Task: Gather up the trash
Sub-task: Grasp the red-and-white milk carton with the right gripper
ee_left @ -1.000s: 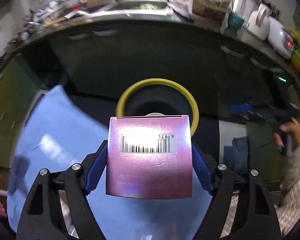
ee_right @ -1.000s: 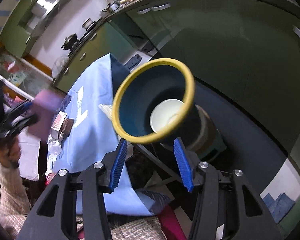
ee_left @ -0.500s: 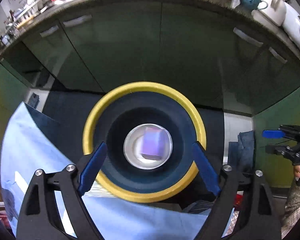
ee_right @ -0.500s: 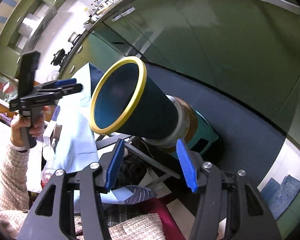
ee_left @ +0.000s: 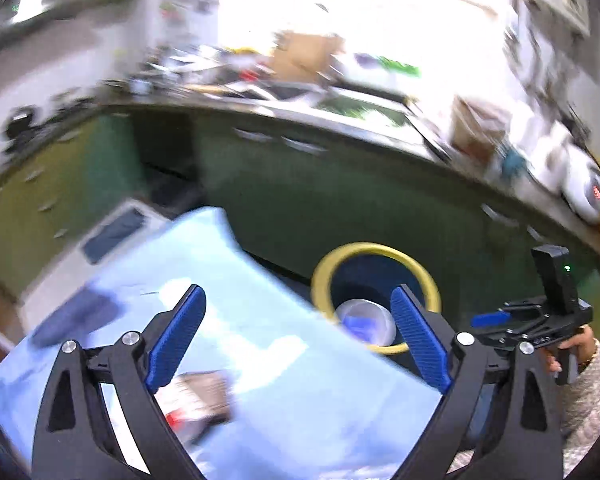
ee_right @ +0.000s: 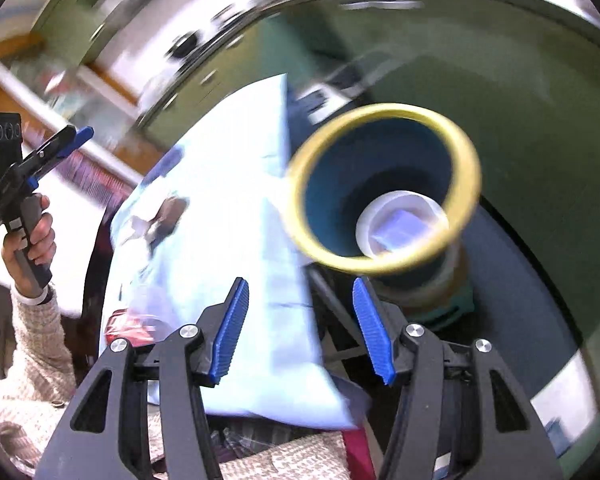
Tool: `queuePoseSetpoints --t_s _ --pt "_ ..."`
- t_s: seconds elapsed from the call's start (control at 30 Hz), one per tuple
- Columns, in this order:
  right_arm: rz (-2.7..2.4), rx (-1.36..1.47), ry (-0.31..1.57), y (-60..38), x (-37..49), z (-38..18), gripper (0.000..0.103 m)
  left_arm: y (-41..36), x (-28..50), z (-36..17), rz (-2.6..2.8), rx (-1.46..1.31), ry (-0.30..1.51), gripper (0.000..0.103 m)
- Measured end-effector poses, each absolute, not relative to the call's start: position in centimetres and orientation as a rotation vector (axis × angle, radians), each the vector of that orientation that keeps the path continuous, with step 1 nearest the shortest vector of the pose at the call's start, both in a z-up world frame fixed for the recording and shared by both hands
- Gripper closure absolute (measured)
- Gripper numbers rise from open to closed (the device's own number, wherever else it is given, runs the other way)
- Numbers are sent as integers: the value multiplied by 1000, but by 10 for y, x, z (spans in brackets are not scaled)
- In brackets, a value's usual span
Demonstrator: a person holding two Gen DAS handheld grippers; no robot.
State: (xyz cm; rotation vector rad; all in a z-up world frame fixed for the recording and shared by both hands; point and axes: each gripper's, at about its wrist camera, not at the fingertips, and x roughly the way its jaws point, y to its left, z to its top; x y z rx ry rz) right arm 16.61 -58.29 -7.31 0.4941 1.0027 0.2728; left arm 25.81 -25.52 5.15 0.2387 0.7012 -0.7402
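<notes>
A dark blue bin with a yellow rim [ee_left: 321, 280] [ee_right: 380, 110] stands on the floor beside the table. A pink-purple box [ee_left: 360, 326] [ee_right: 404, 229] lies in the white cup at the bin's bottom. My left gripper [ee_left: 298, 336] hangs over the table's light blue cloth [ee_left: 260, 320], left of the bin; its jaws are opening and nothing is between them. My right gripper [ee_right: 302, 336] is open and empty, near the cloth's edge just short of the bin. A blurred red-and-white wrapper [ee_left: 196, 400] lies on the cloth under the left finger.
Green cabinets [ee_left: 300, 200] and a cluttered counter [ee_left: 340, 96] run behind the bin, with white appliances [ee_left: 580, 188] at the right. A dark mat [ee_right: 512, 280] covers the floor around the bin. Another dark wrapper [ee_right: 166, 216] and a red packet [ee_right: 128, 328] lie on the cloth.
The left gripper let go of the pink box, which dropped into the bin; it then pulled back and left over the table with jaws wider. The right gripper drew back a little.
</notes>
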Motion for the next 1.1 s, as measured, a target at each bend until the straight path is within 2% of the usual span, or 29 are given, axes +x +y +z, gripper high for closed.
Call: queuePoseSetpoints --t_s 0.23,0.47,0.77,1.1 --pt "501 240 1063 -443 253 -44 48 -85 270 33 -474 49 624 13" --pt "557 141 1141 -341 330 -36 48 4 275 -4 -277 -78 568 13" --pt "410 -119 1316 -241 406 -50 48 34 275 -32 -225 -147 553 12" --pt "263 -264 1431 -209 432 -85 48 40 271 -37 -214 -151 534 10"
